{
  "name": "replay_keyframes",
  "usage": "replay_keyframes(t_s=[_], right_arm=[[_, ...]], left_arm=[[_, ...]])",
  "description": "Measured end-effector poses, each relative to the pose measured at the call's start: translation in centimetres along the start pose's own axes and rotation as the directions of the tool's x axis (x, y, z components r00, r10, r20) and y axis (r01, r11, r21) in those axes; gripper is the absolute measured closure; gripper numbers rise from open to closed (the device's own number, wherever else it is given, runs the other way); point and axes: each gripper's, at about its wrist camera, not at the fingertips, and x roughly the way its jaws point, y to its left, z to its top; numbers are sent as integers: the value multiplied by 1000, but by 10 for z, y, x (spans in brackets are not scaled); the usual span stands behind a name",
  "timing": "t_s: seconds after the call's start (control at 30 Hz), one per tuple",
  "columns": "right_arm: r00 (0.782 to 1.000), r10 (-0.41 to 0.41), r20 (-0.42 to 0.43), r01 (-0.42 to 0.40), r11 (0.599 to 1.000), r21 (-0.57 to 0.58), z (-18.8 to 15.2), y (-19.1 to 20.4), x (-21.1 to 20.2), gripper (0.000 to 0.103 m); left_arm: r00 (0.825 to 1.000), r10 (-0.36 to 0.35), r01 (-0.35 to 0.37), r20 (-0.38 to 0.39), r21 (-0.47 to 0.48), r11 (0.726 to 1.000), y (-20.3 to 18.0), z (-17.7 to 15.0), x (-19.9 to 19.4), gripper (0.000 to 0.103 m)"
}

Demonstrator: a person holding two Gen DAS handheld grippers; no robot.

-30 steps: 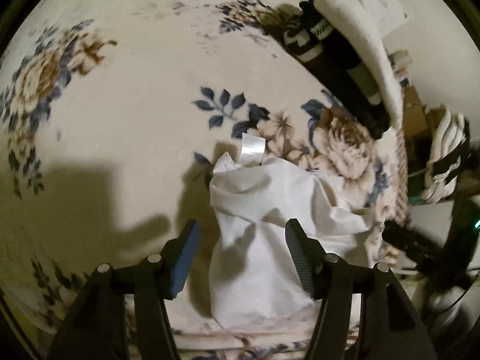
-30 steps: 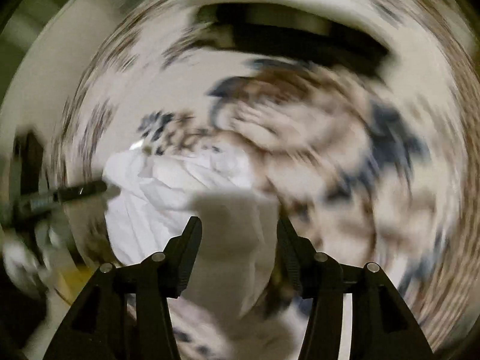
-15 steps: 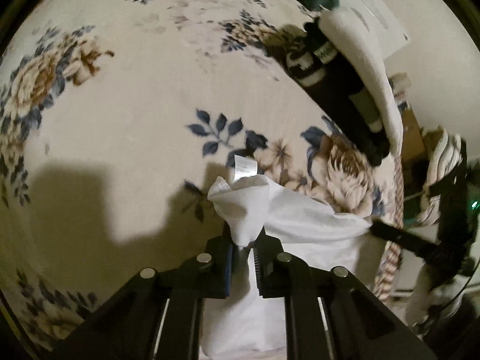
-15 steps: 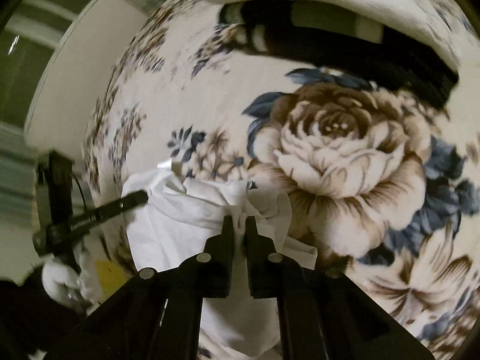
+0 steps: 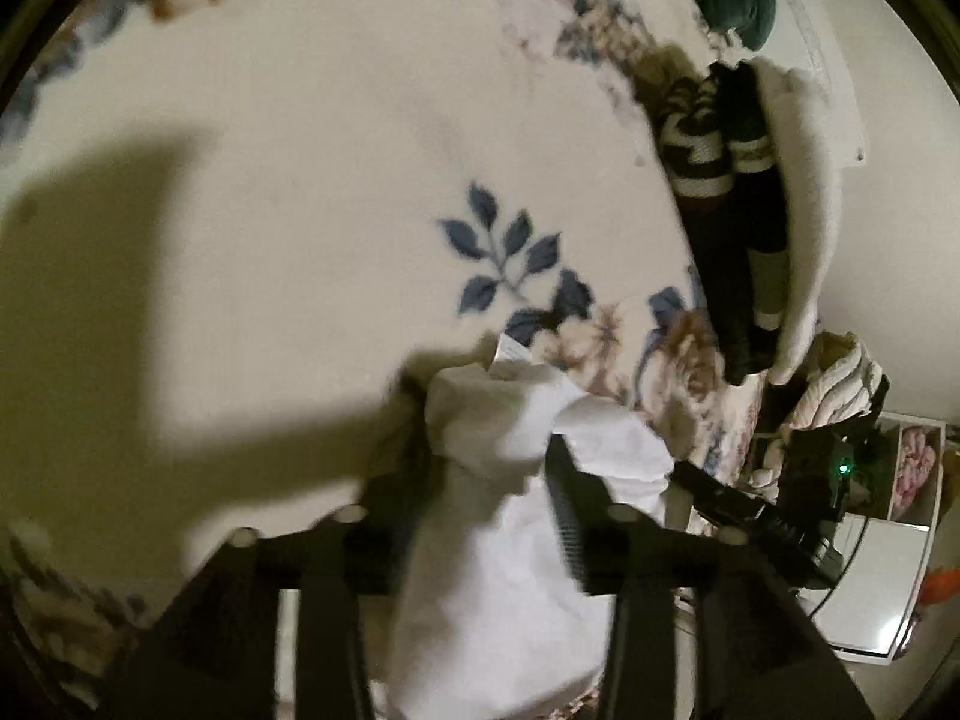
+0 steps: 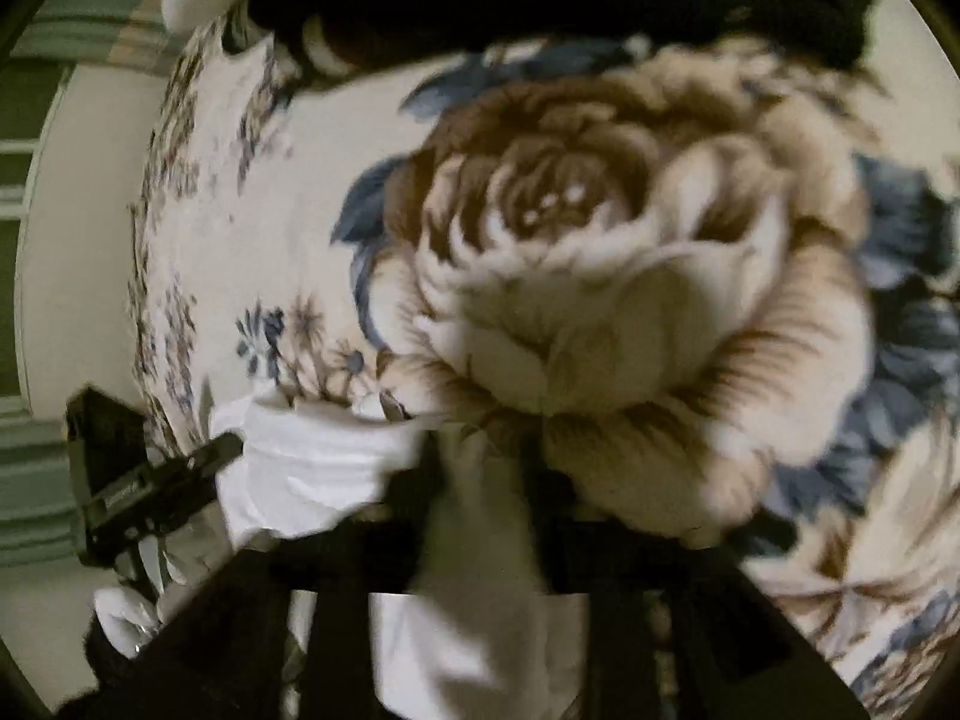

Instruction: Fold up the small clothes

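White garment [image 5: 498, 588] is showing thin, matt, creased cloth; floral blanket [image 5: 312, 228] is showing soft, fuzzy, matt pile.

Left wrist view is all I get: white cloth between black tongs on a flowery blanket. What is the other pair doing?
Observer: The right tongs have just been opening. Their jaws stand apart with the white cloth between them.
Operator: What lies ahead of them?
Observer: A big brown rose printed on the blanket, filling most of that view.
Operator: Can you see my pair from there?
Observer: Partly. A black finger of the left tongs pokes in from the left, its tip at the cloth's left edge.
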Motion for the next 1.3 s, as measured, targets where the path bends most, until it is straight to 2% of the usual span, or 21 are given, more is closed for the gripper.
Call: replay_keyframes(t_s=[0.03,0.13,0.3,0.33,0.37,0.4,0.43,0.47,0.57,0.67,0.77,0.87,0.9,0.97,1.0,1.03,1.1,1.17,1.23,1.27,1.3], right_arm=[[999,23,26,-23,1000,6,-2,-1,-8,54],[996,83,40,-83,997,-5,-6,-2,-19,48],[989,135,-60,-137,989,-46,-7,7,3,48],[992,118,-48,-122,989,-87,-9,13,3,63],[995,92,-29,-95,988,-121,-10,18,2,82],[996,86,-24,-88,988,-130,-10,21,1,96],[996,91,-13,-92,988,-124,-10,23,3,96],[994,105,17,-102,989,-103,-8,22,0,96],[987,155,47,-153,988,-29,0,10,-6,96],[991,119,65,-118,993,-18,6,6,-1,96],[995,84,51,-84,996,-1,12,4,11,96],[999,38,5,-38,999,-12,15,4,24,96],[999,45,-14,-45,999,-3,17,4,24,95],[998,61,-18,-61,998,7,17,3,18,85],[999,42,-4,-42,999,3,15,4,9,68],[1000,12,25,-12,1000,-12,13,6,-2,55],[987,-73,141,84,994,-74,1,18,-35,54],[975,-69,209,94,989,-112,-16,31,-60,50],[978,16,207,10,992,-122,-30,41,-69,49],[982,85,167,-65,990,-121,-36,45,-67,49],[979,187,81,-180,980,-87,-42,47,-54,49]], left_arm=[[1000,-7,7,8,-3,1000,0,-2,-6,51],[1000,-26,26,11,-5,1000,0,-4,-10,51],[1000,16,-16,-6,64,998,-13,0,14,53],[1000,24,-24,0,93,995,-18,0,17,53],[999,33,-34,15,127,991,-24,-1,18,69],[998,51,-55,27,161,985,-30,-2,20,79],[997,68,-73,34,171,983,-32,-2,22,89],[997,63,-69,42,165,984,-30,-1,21,90],[998,22,-27,51,95,995,-19,3,20,90],[999,5,-6,40,23,1000,-7,8,26,90],[1000,-9,9,-7,-40,999,8,13,37,89],[996,-86,80,-35,-147,986,24,16,34,85],[995,-96,89,-35,-162,983,26,16,31,83],[998,-66,62,-23,-167,984,25,13,18,64],[1000,-23,21,-14,-156,988,23,11,8,59],[999,40,-39,4,-130,991,19,8,-3,54],[992,113,-108,57,-85,991,10,0,-23,54],[981,143,-139,128,-41,989,-3,-14,-44,53],[982,108,-108,157,-8,994,-20,-31,-55,53],[984,95,-96,149,-1,995,-28,-38,-53,53],[989,64,-66,130,9,998,-34,-43,-47,53]])
